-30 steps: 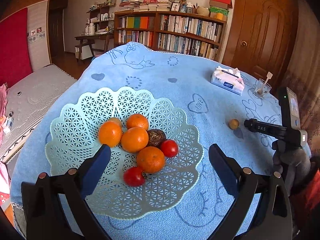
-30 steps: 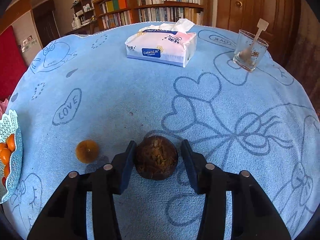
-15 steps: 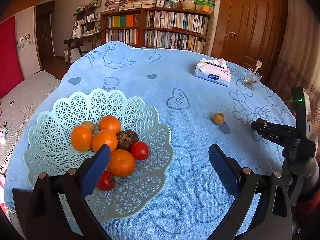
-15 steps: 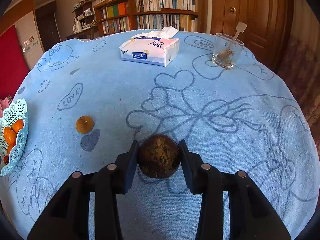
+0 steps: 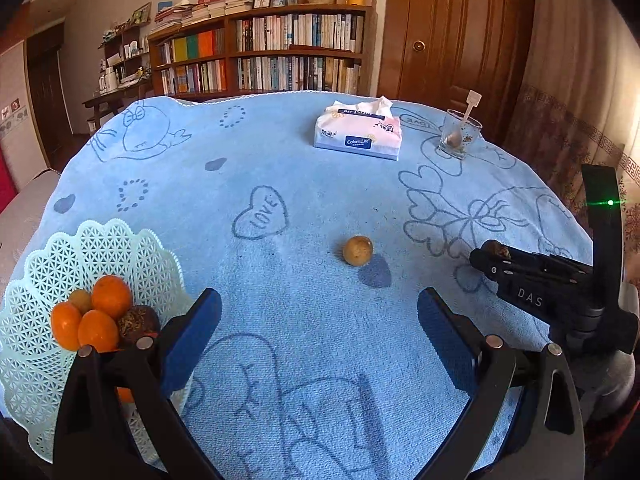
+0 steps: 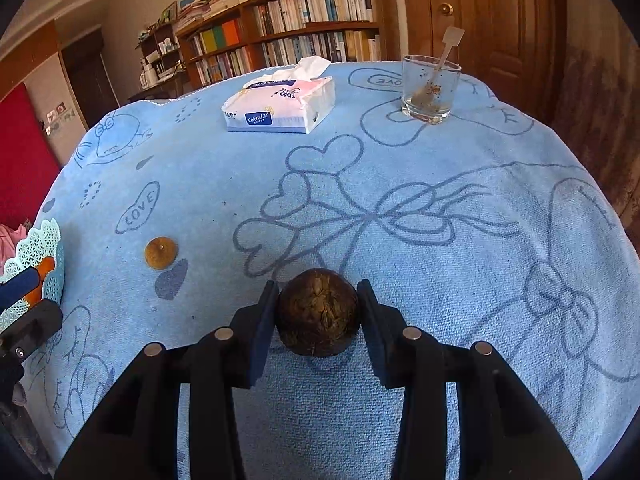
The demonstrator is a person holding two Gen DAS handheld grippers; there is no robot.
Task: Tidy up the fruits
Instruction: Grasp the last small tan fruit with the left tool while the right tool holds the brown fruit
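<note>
- While clamped between both pads of the right gripper, the dark brown fruit sits at the fingertips, apparently just above the blue cloth; lift height cannot be judged.
- Grip runs across the fruit's widest part, likely so the round body does not slip out on the way to the basket.
- Small tan fruit lies loose on the cloth, ahead of the left gripper and between its finger lines, but well short of the pads.
- Left gripper stands wide open, holding nothing; judged to be lining up on the tan fruit.
- Pale lattice basket sits at the left edge, with oranges and another dark fruit piled in it.
- Tissue pack and glass with a spoon stand at the far side, well apart from the work.
</note>
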